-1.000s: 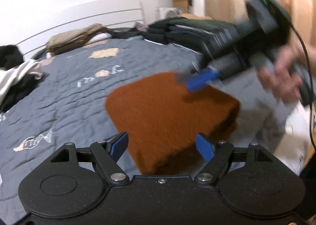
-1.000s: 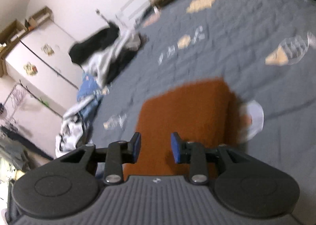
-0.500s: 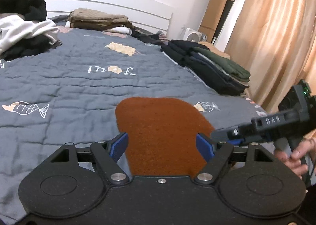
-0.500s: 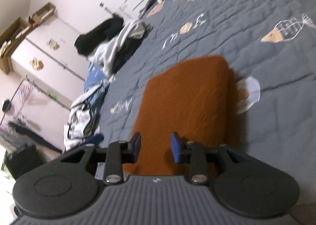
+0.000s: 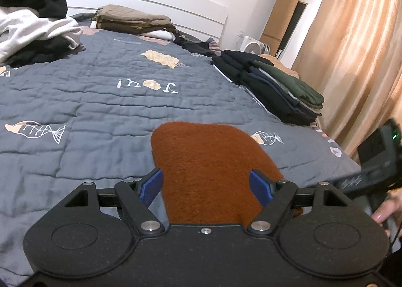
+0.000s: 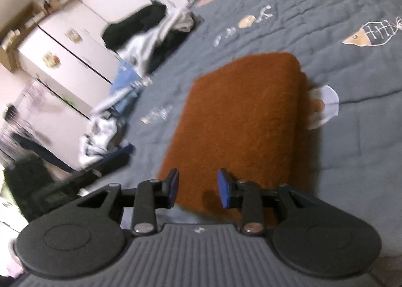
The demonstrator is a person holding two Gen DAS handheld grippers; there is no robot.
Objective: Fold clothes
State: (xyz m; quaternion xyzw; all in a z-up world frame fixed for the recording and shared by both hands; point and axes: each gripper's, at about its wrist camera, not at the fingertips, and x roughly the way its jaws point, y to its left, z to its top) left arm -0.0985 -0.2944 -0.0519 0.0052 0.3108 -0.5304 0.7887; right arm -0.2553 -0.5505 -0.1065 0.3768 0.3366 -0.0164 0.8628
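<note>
A folded rust-brown garment [image 5: 211, 166] lies flat on the grey quilted bed [image 5: 100, 100]. My left gripper [image 5: 205, 187] is open, with its blue pads on either side of the garment's near end, holding nothing. My right gripper [image 6: 198, 187] is partly open and empty, just above the near edge of the same garment [image 6: 241, 121]. The right gripper's body [image 5: 377, 156] and the hand holding it show at the right edge of the left wrist view.
A stack of folded dark clothes [image 5: 271, 85] lies along the bed's right side. Folded tan clothes [image 5: 130, 20] sit by the white headboard. An unfolded black and white heap [image 5: 32, 25] lies at the far left. Curtains [image 5: 361, 43] hang at the right.
The right gripper has pulled back off the garment toward the bed's near right edge. The left gripper's view has levelled out. Both stay empty.
</note>
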